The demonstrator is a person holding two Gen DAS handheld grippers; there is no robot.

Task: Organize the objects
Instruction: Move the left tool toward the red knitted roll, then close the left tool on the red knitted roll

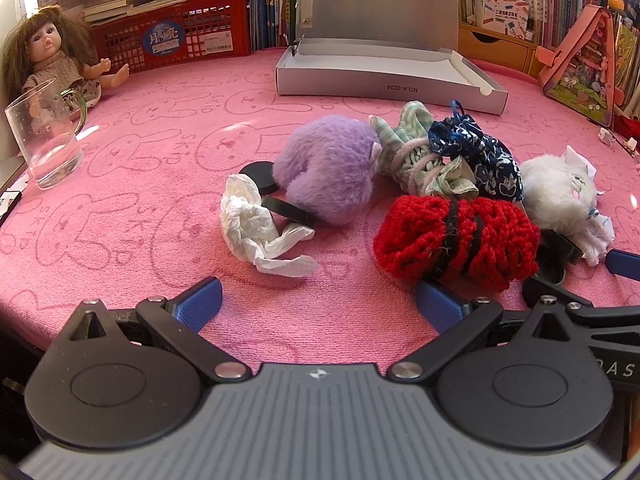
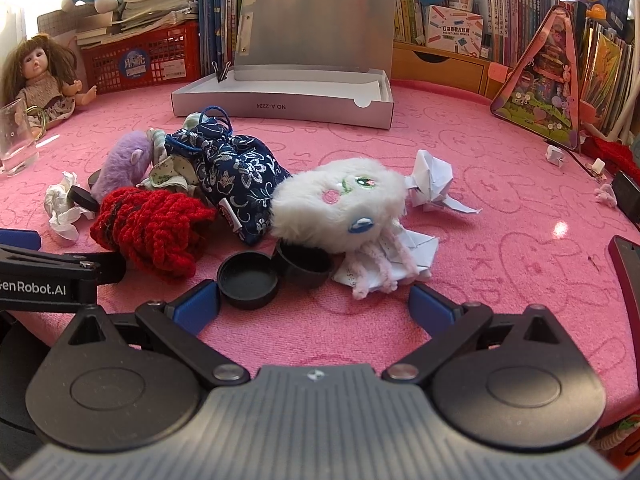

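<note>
A heap lies mid-table: a purple plush (image 1: 330,170) (image 2: 122,164), a red knit bundle (image 1: 456,236) (image 2: 154,230), a navy floral pouch (image 1: 480,152) (image 2: 236,176), a green checked cloth (image 1: 420,160), a white plush (image 1: 556,196) (image 2: 340,204), black round lids (image 2: 248,280) (image 1: 262,178) and crumpled white tissue (image 1: 252,224) (image 2: 60,208). An open silver box (image 1: 384,80) (image 2: 280,100) stands behind. My left gripper (image 1: 320,304) is open, empty, just before the red bundle. My right gripper (image 2: 314,304) is open, empty, near the lids.
A glass mug (image 1: 44,136) and a doll (image 1: 52,56) stand at the left. A red crate (image 1: 172,36), books and a wooden drawer line the back. A pink triangular toy (image 2: 548,92) stands at the right. Folded white paper (image 2: 434,180) lies beside the white plush.
</note>
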